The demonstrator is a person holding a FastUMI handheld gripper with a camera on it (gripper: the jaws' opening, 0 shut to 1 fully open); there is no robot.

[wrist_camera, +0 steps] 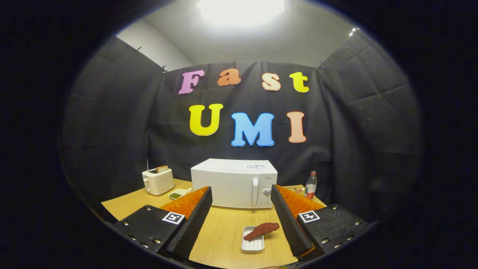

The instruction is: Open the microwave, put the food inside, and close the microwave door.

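Observation:
A white microwave (pixel 234 183) stands at the back of the wooden table (pixel 224 228), its door shut, with a vertical handle (pixel 255 192) and a dial at its right side. A reddish piece of food (pixel 261 230) lies on a small white ribbed tray (pixel 253 242), on the table in front of the microwave. My gripper (pixel 241 200) is open and hovers above the near part of the table. The tray and food sit between its fingers, close to the right finger (pixel 286 220), untouched. The microwave lies beyond the fingertips.
A white toaster (pixel 158 181) with a slice of bread in it stands at the back left. A small dish of something green (pixel 176 194) sits beside it. A plastic bottle with a red cap (pixel 310 185) stands right of the microwave.

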